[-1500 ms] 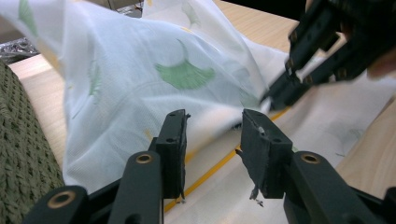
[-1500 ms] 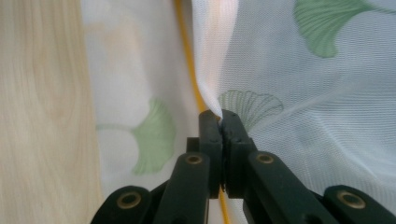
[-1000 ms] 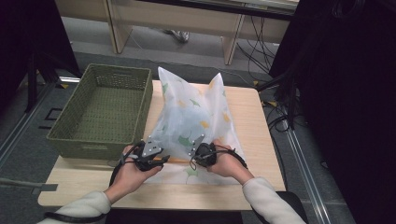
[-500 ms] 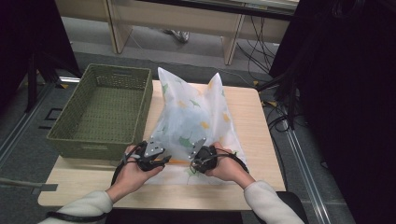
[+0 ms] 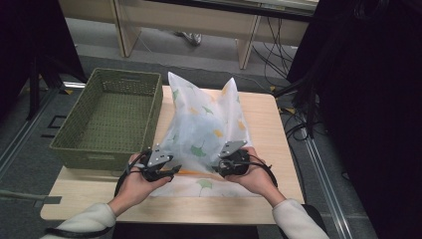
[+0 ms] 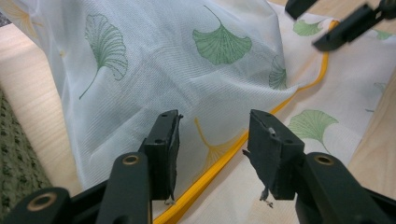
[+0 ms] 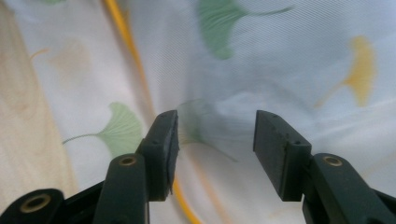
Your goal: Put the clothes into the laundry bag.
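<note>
On the pale wooden table [image 5: 268, 114], a white mesh bag [image 5: 206, 127] printed with green and yellow ginkgo leaves stands puffed up beside a green woven basket [image 5: 107, 117], its near end flattened toward the person; no brand, label or lettering can be read anywhere on it, the leaf print and a yellow piping [image 6: 219, 161] along the edge being its only markings. Seen from above, the left gripper [image 5: 171, 170] sits at the bag's near left corner and the right gripper [image 5: 221, 166] at its near right, each partly covered by the hand holding it. Looking along the left gripper [image 6: 212, 140], its jaws stand apart over the fabric and the piping, pads clear of the cloth, having just been opening a little. Looking along the right gripper [image 7: 215, 135], its jaws have just been opening wide and stand apart with a fold of fabric between them, not pressed; that cloth is blurred, so its exact lie is hard to make out. The bag's far corners are cut off in both gripper views
</note>
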Demonstrator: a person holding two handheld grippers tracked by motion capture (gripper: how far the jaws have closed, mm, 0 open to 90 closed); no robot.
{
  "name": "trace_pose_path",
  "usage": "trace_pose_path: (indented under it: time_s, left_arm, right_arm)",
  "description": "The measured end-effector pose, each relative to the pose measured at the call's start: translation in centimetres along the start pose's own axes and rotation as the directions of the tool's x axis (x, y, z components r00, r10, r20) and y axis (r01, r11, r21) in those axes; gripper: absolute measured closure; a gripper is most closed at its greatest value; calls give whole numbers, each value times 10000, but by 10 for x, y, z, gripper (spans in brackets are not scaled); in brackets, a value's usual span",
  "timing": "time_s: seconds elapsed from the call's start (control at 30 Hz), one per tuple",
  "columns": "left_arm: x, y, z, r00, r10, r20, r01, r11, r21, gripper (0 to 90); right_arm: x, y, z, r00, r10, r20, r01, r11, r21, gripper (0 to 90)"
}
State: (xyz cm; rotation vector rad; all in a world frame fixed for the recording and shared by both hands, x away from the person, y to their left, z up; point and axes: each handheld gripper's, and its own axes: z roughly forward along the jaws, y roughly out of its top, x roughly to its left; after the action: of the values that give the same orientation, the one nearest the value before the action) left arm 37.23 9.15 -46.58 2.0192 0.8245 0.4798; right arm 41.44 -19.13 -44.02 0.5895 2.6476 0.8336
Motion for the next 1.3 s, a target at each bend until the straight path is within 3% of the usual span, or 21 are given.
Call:
trace_pose_path:
  time_s: [0.03, 0.1, 0.13, 0.4, 0.5, 0.77, 0.8, 0.97, 1.3]
  left_arm:
    - [1, 0, -1, 10000, 33, -18, -34, 10000, -17, 525]
    - [1, 0, -3, 10000, -38, -6, 38, 10000, -64, 518]
    - [1, 1, -4, 10000, -36, 17, 36, 10000, -66, 511]
    - [7, 0, -20, 9998, -163, -98, 160, 9993, -331, 489]
    - [10, 0, -29, 9995, -190, -246, 179, 9988, -464, 488]
    - [17, -8, -58, 9975, -498, -504, 456, 9955, -825, 477]
    - [19, -9, -62, 9967, -549, -603, 498, 9952, -841, 477]
    - [26, -18, -76, 9930, -859, -815, 776, 9920, -994, 478]
    - [35, -28, -88, 9876, -1203, -1006, 1073, 9862, -1263, 477]
  right_arm:
    - [-3, -2, -3, 9994, -137, 323, 151, 9989, -435, 501]
    - [-6, -5, -11, 9974, 207, 693, -146, 9961, -869, 468]
    - [-7, -7, -15, 9954, 455, 844, -371, 9945, -982, 468]
    - [-19, -27, -40, 9815, 1125, 1546, -850, 9810, -1745, 447]
    - [-23, -38, -53, 9685, 1630, 1885, -1239, 9713, -2032, 442]
    - [-32, -63, -75, 9332, 2830, 2214, -2206, 9376, -2689, 415]
    - [-33, -66, -76, 9330, 2803, 2259, -2177, 9390, -2661, 412]
    - [-38, -76, -82, 9143, 3290, 2363, -2603, 9242, -2793, 408]
    - [-42, -85, -80, 8944, 3758, 2424, -3068, 9100, -2787, 397]
